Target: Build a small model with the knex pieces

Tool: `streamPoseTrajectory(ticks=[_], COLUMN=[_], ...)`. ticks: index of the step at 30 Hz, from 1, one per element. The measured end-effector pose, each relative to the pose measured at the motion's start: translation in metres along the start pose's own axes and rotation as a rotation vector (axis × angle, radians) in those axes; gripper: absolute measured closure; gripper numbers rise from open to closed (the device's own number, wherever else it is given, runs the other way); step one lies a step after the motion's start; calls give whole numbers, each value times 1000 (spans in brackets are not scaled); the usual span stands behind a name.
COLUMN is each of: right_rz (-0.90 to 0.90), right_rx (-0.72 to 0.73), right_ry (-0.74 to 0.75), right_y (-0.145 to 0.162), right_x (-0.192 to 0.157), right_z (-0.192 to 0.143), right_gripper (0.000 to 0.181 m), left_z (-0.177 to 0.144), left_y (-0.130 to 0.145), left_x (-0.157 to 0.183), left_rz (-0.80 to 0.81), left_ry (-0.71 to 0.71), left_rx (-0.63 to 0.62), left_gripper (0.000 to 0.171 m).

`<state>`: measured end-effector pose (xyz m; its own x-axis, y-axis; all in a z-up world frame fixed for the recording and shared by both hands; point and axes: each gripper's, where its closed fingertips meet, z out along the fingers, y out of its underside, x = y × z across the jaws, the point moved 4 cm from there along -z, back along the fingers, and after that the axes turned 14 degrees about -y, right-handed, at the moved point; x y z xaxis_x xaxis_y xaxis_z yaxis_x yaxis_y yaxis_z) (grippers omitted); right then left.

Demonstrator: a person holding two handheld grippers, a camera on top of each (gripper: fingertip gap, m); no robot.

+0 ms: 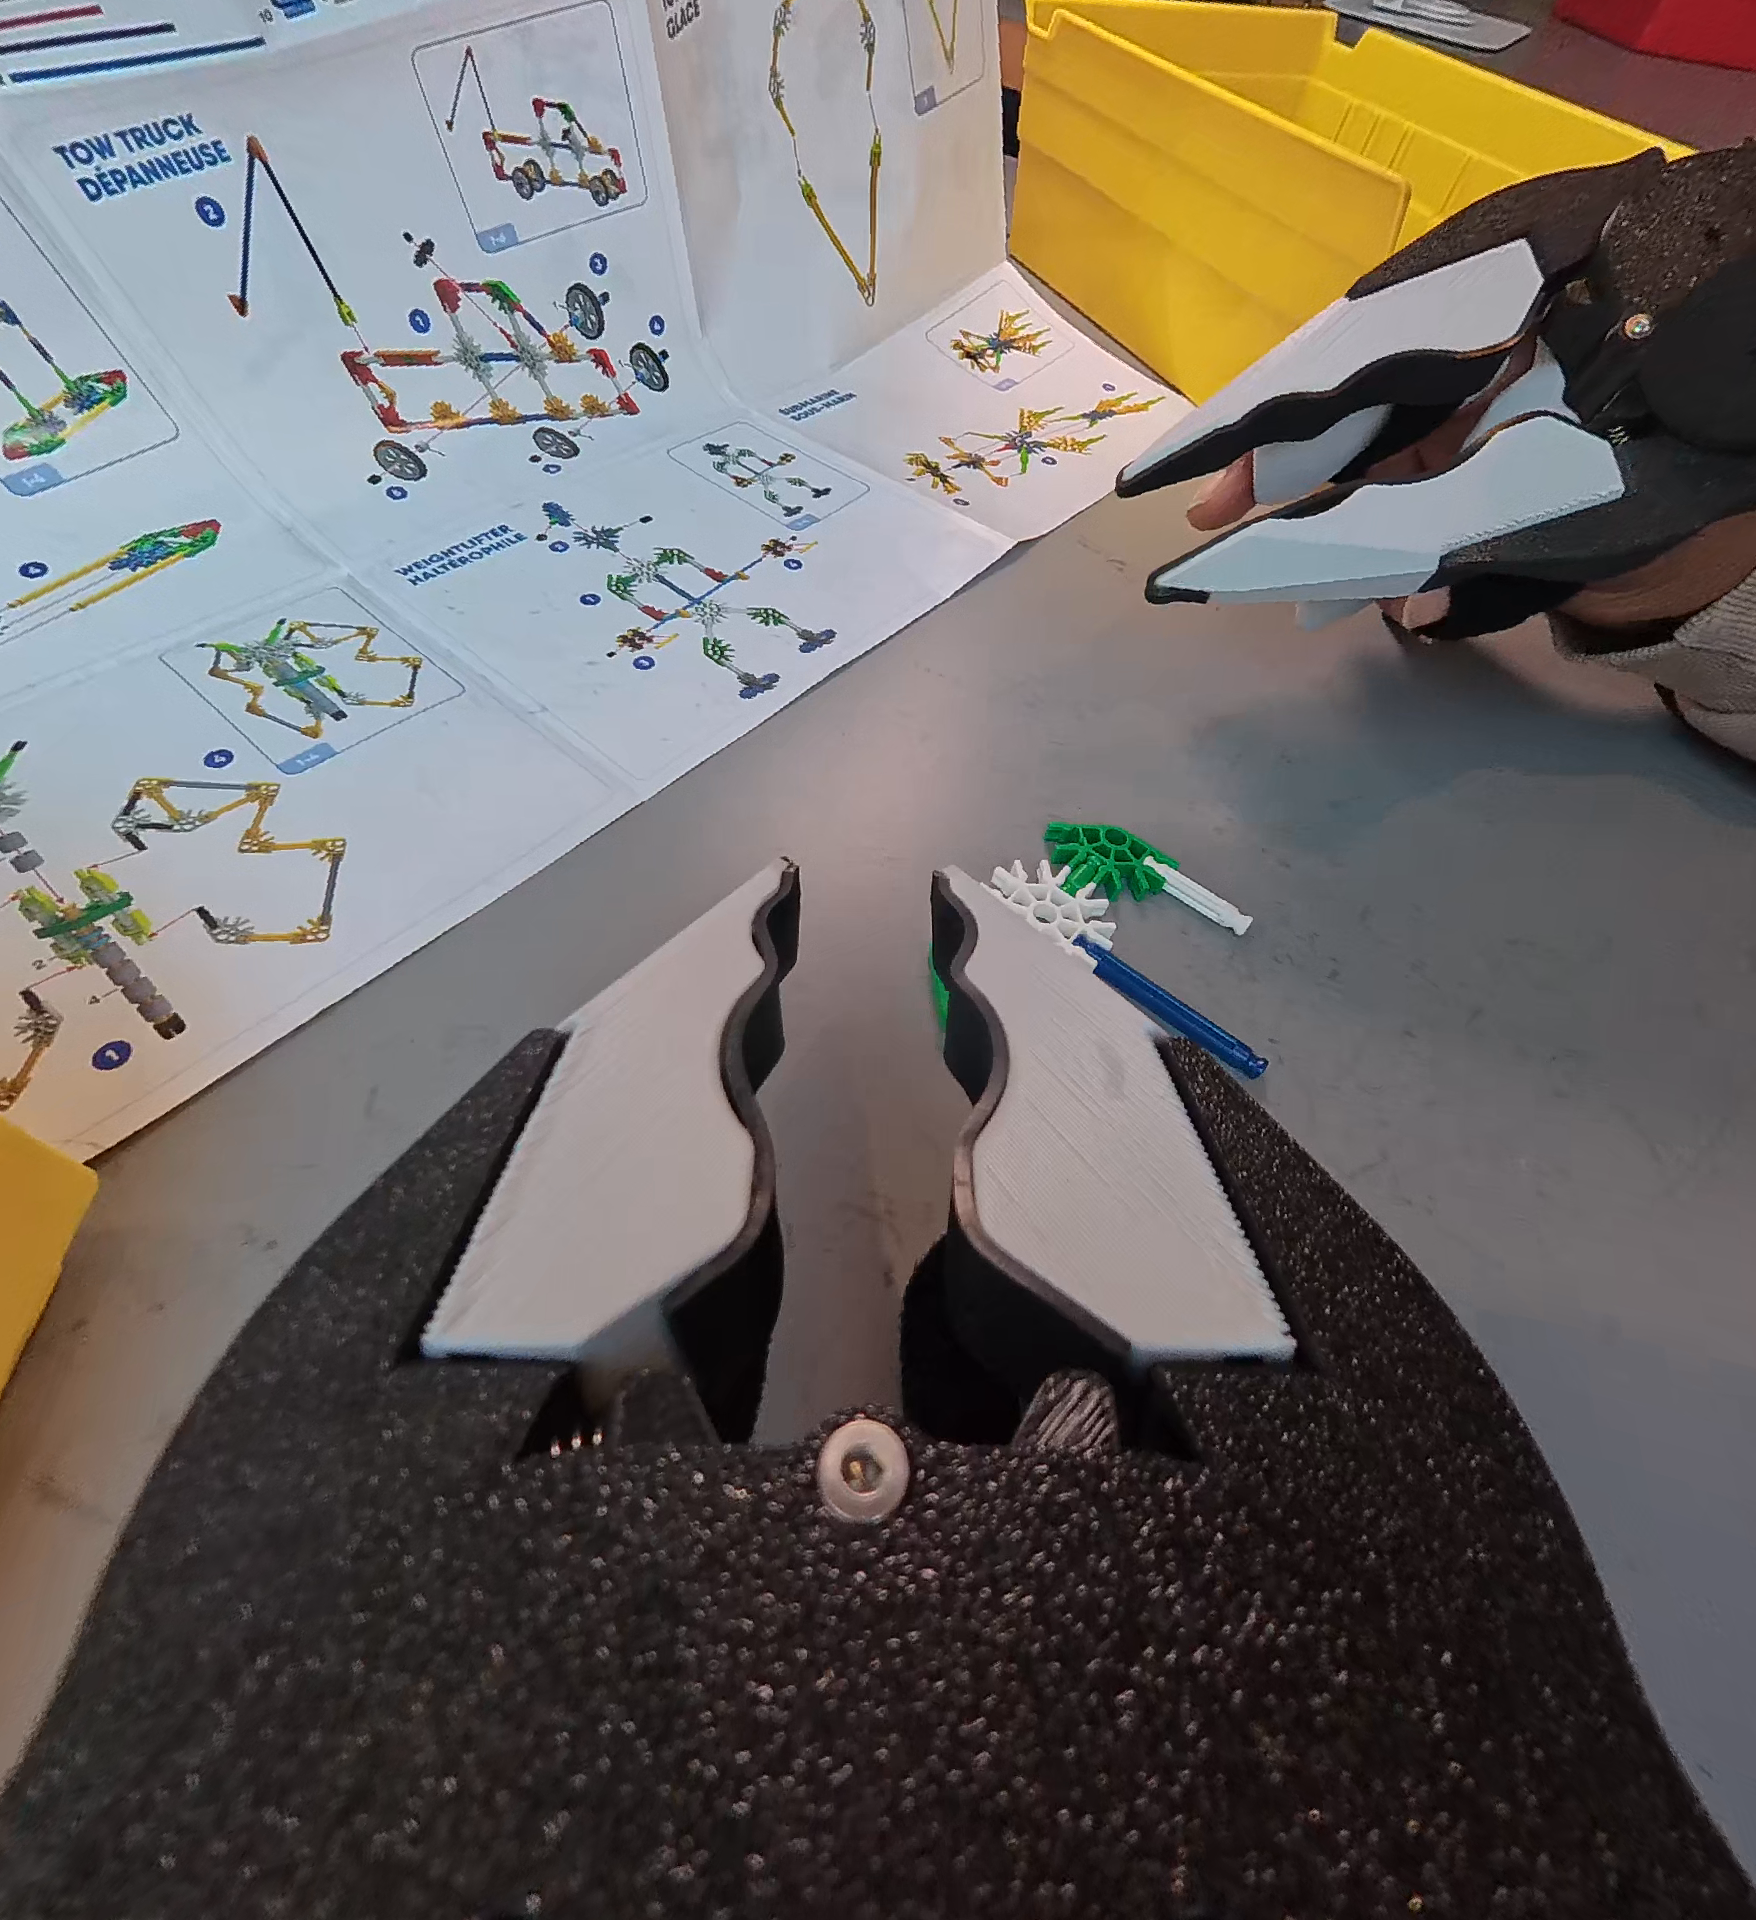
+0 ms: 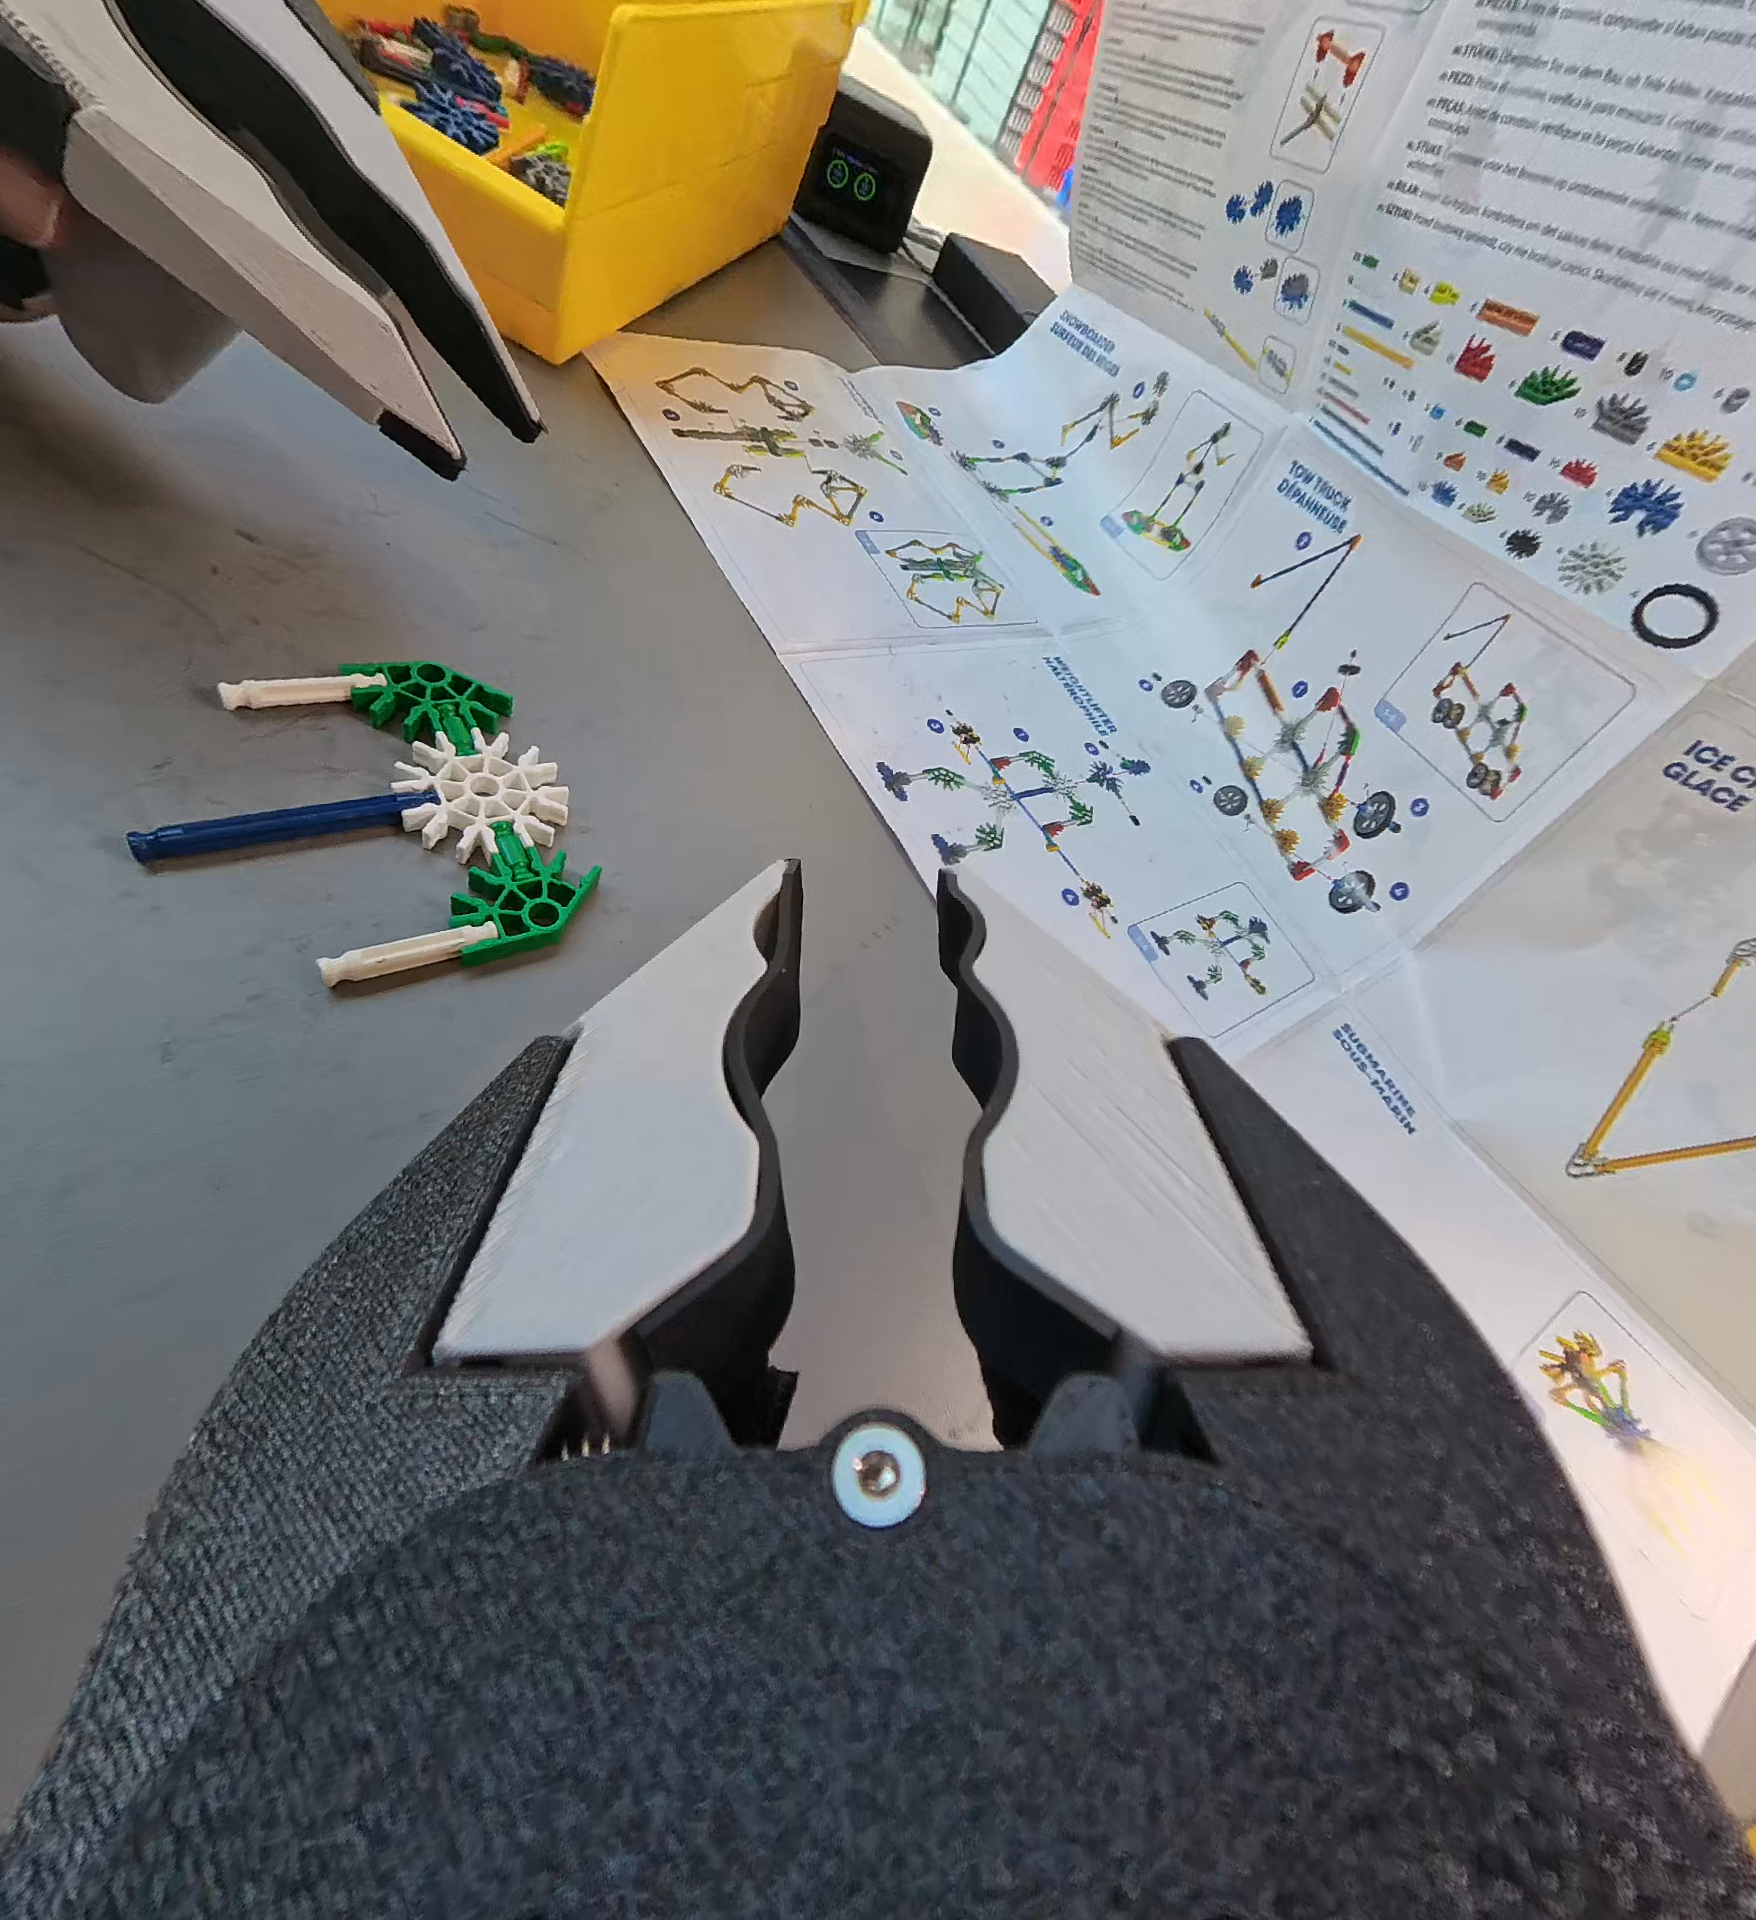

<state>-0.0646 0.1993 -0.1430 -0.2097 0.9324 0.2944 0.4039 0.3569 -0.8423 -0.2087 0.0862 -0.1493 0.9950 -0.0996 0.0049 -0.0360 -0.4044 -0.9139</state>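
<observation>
Green-white-blue rod-and-connector assembly (image 2: 458, 805) flat on grey table (image 2: 178, 1091), ungripped

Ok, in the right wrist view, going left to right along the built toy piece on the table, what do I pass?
Blue rod → upper white rod → lower white rod → white snowflake connector → instruction sheet.

The right gripper (image 2: 869, 883), jaws parted and empty, hovers beside a small rod-and-connector assembly (image 2: 458, 800), apparently over the grey table (image 2: 126, 1143).
</observation>
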Motion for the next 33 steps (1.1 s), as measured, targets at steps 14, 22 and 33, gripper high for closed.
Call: streamPoseTrajectory(ticks=[14, 22, 33], right_rz=[437, 391, 355], right_rx=[-289, -399, -442], right_ry=[-215, -216, -309], right_y=[16, 19, 23], right_x=[77, 83, 64], right_z=[86, 110, 88], right_gripper=[181, 181, 181], left_z=[2, 3, 2], left_y=[2, 4, 5], left_x=[6, 9, 14], left_rz=[38, 49, 83], left_ry=[21, 43, 56], left_rx=[-13, -25, -26], left_gripper=[148, 148, 150])
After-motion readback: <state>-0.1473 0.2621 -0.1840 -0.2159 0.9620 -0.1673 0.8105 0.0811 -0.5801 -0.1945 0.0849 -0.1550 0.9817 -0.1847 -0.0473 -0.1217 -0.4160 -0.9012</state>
